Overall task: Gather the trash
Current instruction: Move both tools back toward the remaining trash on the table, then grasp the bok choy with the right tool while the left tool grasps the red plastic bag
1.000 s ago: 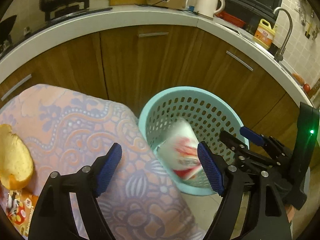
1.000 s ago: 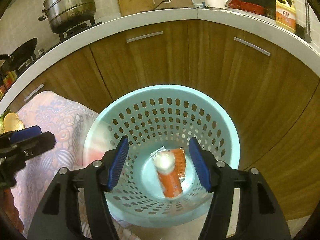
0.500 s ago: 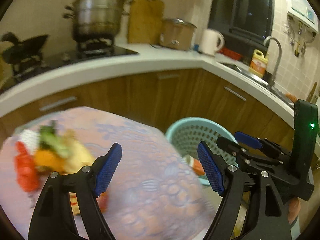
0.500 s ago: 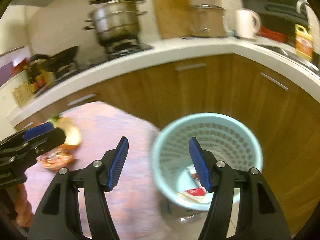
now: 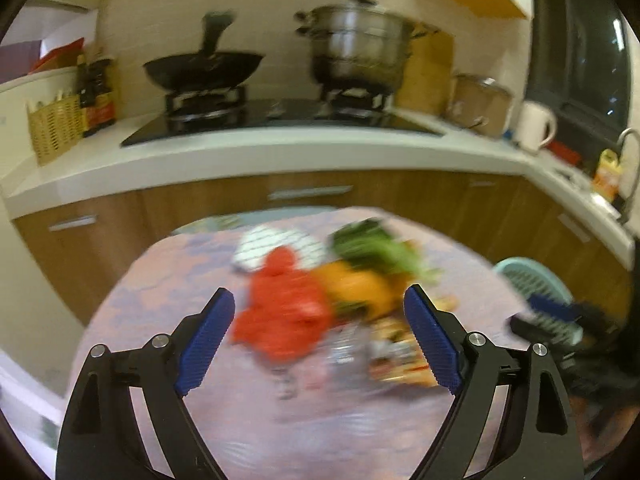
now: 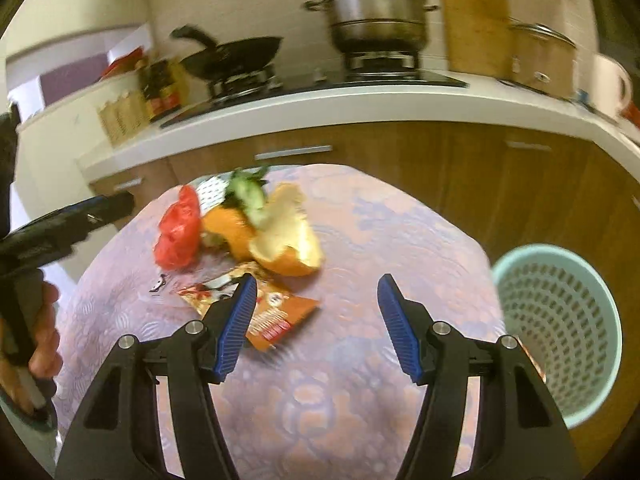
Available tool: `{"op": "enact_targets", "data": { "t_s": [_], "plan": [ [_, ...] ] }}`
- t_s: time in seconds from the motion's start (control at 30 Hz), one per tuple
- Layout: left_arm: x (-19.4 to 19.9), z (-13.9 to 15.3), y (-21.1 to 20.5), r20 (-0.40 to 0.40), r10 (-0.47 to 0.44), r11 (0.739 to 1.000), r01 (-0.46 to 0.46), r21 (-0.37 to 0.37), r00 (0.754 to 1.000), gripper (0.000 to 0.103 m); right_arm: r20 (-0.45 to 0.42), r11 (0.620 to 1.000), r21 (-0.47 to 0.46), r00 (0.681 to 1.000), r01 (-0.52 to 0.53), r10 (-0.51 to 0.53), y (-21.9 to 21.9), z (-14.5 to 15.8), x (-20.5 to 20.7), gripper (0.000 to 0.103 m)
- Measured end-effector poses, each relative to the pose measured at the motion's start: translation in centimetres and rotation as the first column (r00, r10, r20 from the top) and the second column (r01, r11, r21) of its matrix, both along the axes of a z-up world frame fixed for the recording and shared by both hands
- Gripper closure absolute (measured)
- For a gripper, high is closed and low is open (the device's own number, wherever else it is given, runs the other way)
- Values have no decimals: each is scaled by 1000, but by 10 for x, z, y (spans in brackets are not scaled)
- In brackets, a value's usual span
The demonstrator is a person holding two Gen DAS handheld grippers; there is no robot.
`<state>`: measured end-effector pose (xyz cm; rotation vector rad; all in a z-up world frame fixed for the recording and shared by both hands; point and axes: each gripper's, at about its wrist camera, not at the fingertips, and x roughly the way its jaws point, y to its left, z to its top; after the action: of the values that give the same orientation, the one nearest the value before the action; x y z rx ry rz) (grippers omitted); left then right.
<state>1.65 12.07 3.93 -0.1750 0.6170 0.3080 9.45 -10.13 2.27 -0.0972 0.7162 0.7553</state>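
Observation:
A heap of trash lies on a table with a pink patterned cloth: a red plastic bag, orange peel, green vegetable scraps and an orange snack wrapper. The left wrist view is blurred and shows the red bag and the peel. My left gripper is open and empty above the heap. My right gripper is open and empty over the cloth, right of the wrapper. The light blue perforated basket stands off the table's right edge.
A white counter with wooden cabinets runs behind the table. On it stand a black wok, a steel steamer pot, a cutting board and a white kettle. A wicker basket is at the left.
Both grippers have swung left, from over the basket to over the table. A white and red piece of trash dropped into the basket a second ago. Both grippers stayed open.

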Motion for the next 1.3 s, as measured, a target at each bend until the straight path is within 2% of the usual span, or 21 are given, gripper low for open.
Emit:
{"op": "enact_targets", "data": {
  "t_s": [0.1, 0.2, 0.4, 0.6, 0.7, 0.73, 0.77, 0.87, 0.9, 0.97, 1.2, 1.3],
  "plan": [
    [9, -14, 20, -32, 10, 1000, -11, -21, 999, 19, 9, 999, -17, 999, -35, 35, 17, 1, 6, 44],
    [22, -31, 38, -48, 9, 997, -12, -74, 999, 19, 14, 997, -37, 998, -64, 64, 35, 4, 14, 44],
    [36, -48, 45, -59, 34, 996, -39, -81, 998, 19, 39, 990, -77, 992, -118, 121, 70, 7, 22, 44],
    [40, -52, 36, -67, -11, 997, 5, -82, 998, 20, 66, 981, -152, 989, -122, 133, 101, -3, 27, 63],
    [41, -55, 30, -68, -33, 996, 27, -91, 997, 21, 88, 972, -207, 988, -108, 129, 109, -12, 25, 85],
    [41, -56, 29, -70, -36, 995, 29, -93, 997, 23, 99, 971, -217, 987, -105, 129, 108, -14, 23, 85],
    [42, -57, 29, -72, -42, 994, 34, -101, 997, 29, 111, 970, -220, 986, -100, 127, 106, -14, 20, 86],
    [40, -56, 26, -81, -50, 994, 41, -104, 995, 40, 119, 977, -183, 984, -109, 132, 95, -11, 10, 89],
    [38, -54, 26, -75, -56, 993, 48, -112, 996, 45, 115, 979, -168, 984, -113, 133, 90, -9, 7, 89],
    [33, -51, 27, -56, -73, 987, 64, -149, 996, 49, 111, 982, -145, 984, -120, 137, 84, -5, 2, 89],
    [15, -27, 26, 14, -95, 976, 96, -198, 995, 53, 94, 991, -42, 987, -126, 130, 53, 16, -9, 89],
    [9, -7, 16, 50, -117, 975, 124, -185, 992, 53, 110, 994, -7, 988, -109, 109, 38, 29, -14, 89]
  ]
}}
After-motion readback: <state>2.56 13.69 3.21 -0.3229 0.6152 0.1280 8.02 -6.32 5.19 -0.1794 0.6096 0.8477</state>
